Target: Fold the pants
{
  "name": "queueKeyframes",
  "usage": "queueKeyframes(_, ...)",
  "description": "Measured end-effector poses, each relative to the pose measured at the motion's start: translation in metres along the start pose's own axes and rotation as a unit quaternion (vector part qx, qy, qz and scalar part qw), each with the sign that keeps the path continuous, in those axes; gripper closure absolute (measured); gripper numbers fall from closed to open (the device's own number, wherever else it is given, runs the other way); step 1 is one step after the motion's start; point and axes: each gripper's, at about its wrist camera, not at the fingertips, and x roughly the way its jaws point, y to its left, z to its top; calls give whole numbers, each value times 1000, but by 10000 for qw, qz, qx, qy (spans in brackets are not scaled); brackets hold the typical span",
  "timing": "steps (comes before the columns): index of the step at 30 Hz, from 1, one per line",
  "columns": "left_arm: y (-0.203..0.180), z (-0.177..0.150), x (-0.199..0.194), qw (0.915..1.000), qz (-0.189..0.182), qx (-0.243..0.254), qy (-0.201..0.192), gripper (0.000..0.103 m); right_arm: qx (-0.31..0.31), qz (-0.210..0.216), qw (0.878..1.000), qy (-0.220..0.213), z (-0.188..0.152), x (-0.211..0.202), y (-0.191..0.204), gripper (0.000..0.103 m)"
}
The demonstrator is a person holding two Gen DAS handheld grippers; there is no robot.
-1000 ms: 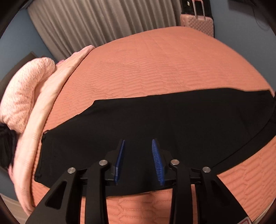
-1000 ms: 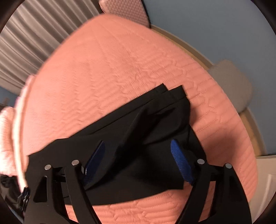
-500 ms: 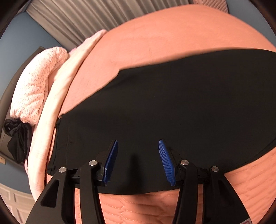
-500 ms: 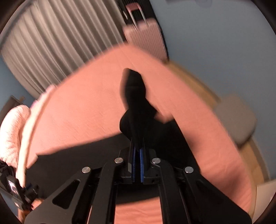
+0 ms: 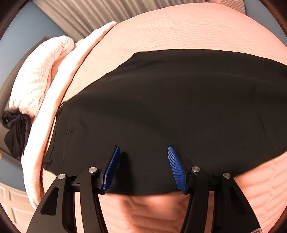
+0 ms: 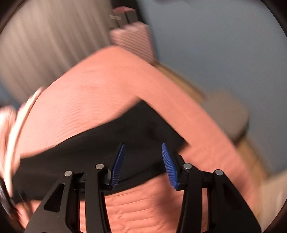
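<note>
While flat on bedspread (image 5: 179,30), pants (image 5: 161,107) lengthwise left-to-right.

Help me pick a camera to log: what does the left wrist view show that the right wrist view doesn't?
Left wrist only: the pale pink blanket, a black bundle, the left gripper, jaws opening over cloth. Right wrist only: a grey stool, blue wall, the right gripper, jaws opening. Both: black pants on the orange bedspread, curtains.

Black pants (image 5: 170,111) — flat on bed
</note>
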Motion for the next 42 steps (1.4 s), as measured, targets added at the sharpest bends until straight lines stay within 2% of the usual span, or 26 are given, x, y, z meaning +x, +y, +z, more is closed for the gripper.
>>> queueKeyframes(1,-3,-4,-2,10000,-17,-8,-9,43,-653,318,9973,88,8,2,36,60)
queueKeyframes(3,1,-8,-1,10000,-49,8,-61,41,-1760,741,9810,356,20,20,97,62)
queueKeyframes(5,3,-8,-2,9999,-93,39,-25,41,-2477,849,9637,518,24,46,130,62)
queueKeyframes(6,3,-9,-2,9999,-116,58,29,41,-2739,876,9546,777,25,64,141,62)
queueKeyframes(7,4,-9,1,9998,-164,92,107,40,-2899,904,9470,1050,25,85,149,62)
queueKeyframes(9,9,-13,8,9991,-325,144,213,39,-2971,1015,9410,1262,22,97,155,61)
queueKeyframes(12,19,-13,12,9979,-555,207,266,39,-3024,1838,9263,1294,27,90,193,60)
queueKeyframes(14,29,-13,13,9968,-714,190,300,39,-3352,2049,9100,1325,14,83,215,61)
queueKeyframes(17,44,-19,15,9986,-438,235,151,39,-3812,2258,8862,1353,-17,83,254,62)
queueKeyframes(19,50,-19,10,9993,-189,319,57,41,-3705,2140,8941,1326,-25,87,265,62)
queueKeyframes(21,58,-17,-2,9972,443,575,-204,42,-3503,2149,9028,1268,-21,92,267,62)
queueKeyframes(22,61,-18,1,9956,600,667,-266,42,-3424,2060,9087,1206,-17,93,265,62)
queueKeyframes(23,65,-19,12,9948,679,750,-141,39,-3387,1959,9123,1208,-10,101,259,62)
queueKeyframes(25,77,-19,27,9970,436,635,-25,38,-3350,1587,9204,1243,7,113,234,62)
queueKeyframes(28,91,-13,28,9996,143,251,57,38,-3392,1301,9215,1373,38,120,199,62)
queueKeyframes(30,92,-12,31,9998,114,129,96,36,-3469,1294,9141,1651,52,130,172,61)
queueKeyframes(32,96,-9,33,9997,192,4,126,30,-3665,1124,9035,1915,50,146,168,60)
queueKeyframes(34,98,-6,34,9995,231,-123,192,27,-4027,1132,8837,2098,40,158,164,61)
queueKeyframes(35,101,-6,34,9993,215,-192,229,27,-4212,1123,8765,2045,35,156,164,67)
queueKeyframes(36,103,-7,34,9991,194,-270,272,26,-4393,1135,8703,1916,32,150,166,81)
queueKeyframes(37,98,-16,32,9989,186,-313,289,26,-4592,1224,8667,1515,31,131,171,97)
queueKeyframes(38,98,-17,33,9988,192,-334,312,26,-4564,1385,8726,1053,34,113,170,100)
queueKeyframes(39,97,-17,33,9986,230,-335,325,25,-4331,1512,8856,721,39,104,164,101)
queueKeyframes(40,96,-17,34,9985,292,-324,329,23,-4190,1188,8980,620,39,112,154,101)
queueKeyframes(41,95,-17,34,9983,355,-316,331,22,-4234,477,9023,655,34,130,142,100)
queueKeyframes(42,95,-16,36,9982,395,-313,335,22,-4198,66,9044,760,32,139,129,100)
